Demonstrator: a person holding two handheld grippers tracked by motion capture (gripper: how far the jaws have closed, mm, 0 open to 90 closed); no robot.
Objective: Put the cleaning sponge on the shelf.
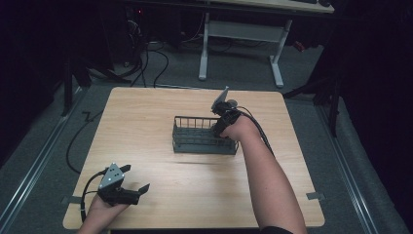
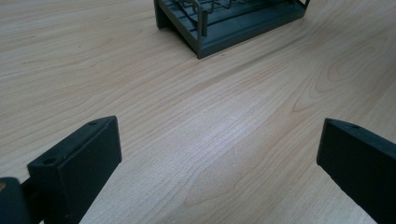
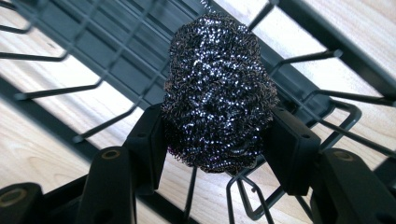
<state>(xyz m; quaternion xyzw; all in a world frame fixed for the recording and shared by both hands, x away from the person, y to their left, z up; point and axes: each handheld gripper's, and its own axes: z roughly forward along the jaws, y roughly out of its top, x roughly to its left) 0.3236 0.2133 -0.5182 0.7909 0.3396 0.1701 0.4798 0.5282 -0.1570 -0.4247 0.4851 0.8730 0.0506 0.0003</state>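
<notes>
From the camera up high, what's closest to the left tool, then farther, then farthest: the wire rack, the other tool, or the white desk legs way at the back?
1. Wire rack: mid-table, nearest the left tool, which sits at the near left corner.
2. Right tool: at the rack's right end, holding a steel scrubber.
3. White desk legs: on the floor beyond the table.

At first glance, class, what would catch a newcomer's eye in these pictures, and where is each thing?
Most striking is the glittering dark steel-wool scourer, squeezed between the jaws of the right gripper just above the wire rack. That grey rack stands near the middle of the wooden table. The left gripper rests at the table's near left corner, jaws wide apart over bare wood.
</notes>
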